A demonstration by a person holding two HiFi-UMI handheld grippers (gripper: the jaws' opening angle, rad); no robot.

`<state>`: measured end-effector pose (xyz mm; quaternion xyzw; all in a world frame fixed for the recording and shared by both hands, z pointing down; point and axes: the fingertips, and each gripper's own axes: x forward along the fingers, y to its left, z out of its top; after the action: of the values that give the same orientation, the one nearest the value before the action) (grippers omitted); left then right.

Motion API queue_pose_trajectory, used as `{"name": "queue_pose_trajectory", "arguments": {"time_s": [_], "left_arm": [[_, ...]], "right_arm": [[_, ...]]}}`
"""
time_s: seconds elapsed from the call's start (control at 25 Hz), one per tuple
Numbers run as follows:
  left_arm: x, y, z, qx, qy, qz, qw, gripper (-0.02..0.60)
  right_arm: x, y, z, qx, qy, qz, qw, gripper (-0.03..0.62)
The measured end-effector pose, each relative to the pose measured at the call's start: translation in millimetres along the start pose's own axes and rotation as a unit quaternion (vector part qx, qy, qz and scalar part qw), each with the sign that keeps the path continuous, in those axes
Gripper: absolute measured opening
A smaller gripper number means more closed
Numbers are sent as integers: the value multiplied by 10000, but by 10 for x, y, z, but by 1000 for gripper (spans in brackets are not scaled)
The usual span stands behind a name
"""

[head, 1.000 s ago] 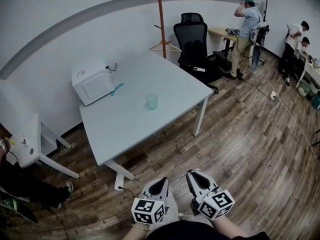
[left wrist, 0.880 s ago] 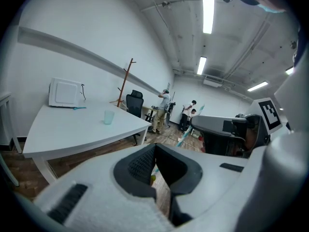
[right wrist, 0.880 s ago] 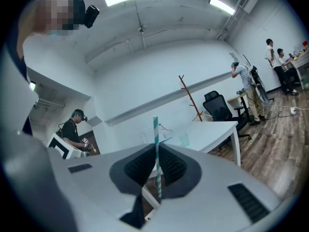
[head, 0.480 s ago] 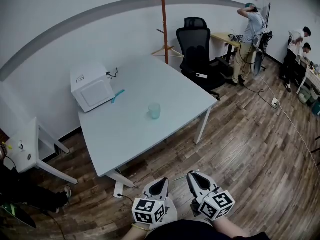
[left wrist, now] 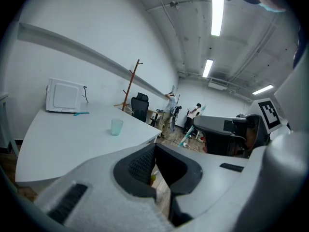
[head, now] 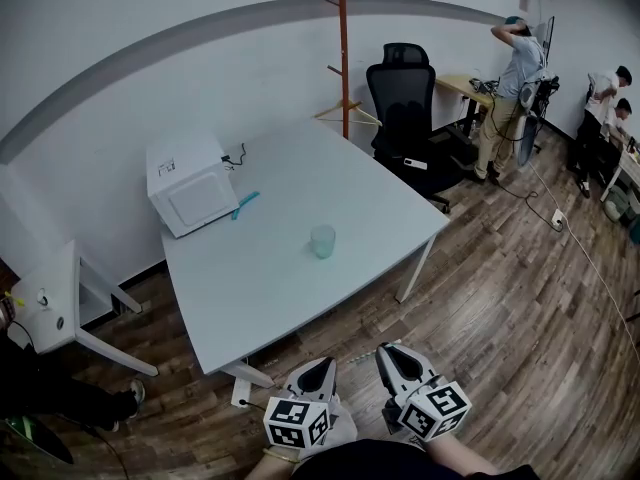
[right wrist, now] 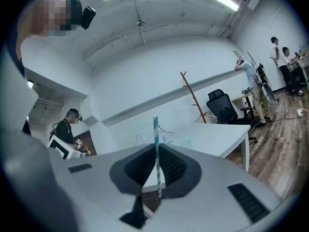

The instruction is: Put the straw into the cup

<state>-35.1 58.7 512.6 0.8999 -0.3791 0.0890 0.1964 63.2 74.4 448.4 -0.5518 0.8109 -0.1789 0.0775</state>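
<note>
The person is wearing a black top (head: 372,460); the left gripper (head: 321,364) and right gripper (head: 387,352) are showing white shells, black pads (left wrist: 140,166), marker cubes (head: 296,423).

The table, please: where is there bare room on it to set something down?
Bare: the table from the cup to its near edge, and behind the cup toward the office chair. Crowded: the far left corner, with the microwave and a teal stick beside it.

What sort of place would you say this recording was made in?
Most likely an office or lab workroom: a white table with a microwave, a black office chair, and people at desks beyond.
</note>
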Motion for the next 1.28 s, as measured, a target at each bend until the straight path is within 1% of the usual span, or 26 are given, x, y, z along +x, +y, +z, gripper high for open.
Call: {"name": "queue_pose_trajectory", "arguments": {"time_s": [0.2,0.56,1.28], "left_arm": [[158,246,136,-51,1,61,10000,19],[445,584,359,-61,20,-17,10000,19],[850,1308,641,-21,52,-92,9999,18]], "right_arm": [[291,-50,64,-17,11,31,10000,40],[752,-178,198,-15,4,-65,10000,40],[1637,-248,247,-57,14,-76,10000,40]]}}
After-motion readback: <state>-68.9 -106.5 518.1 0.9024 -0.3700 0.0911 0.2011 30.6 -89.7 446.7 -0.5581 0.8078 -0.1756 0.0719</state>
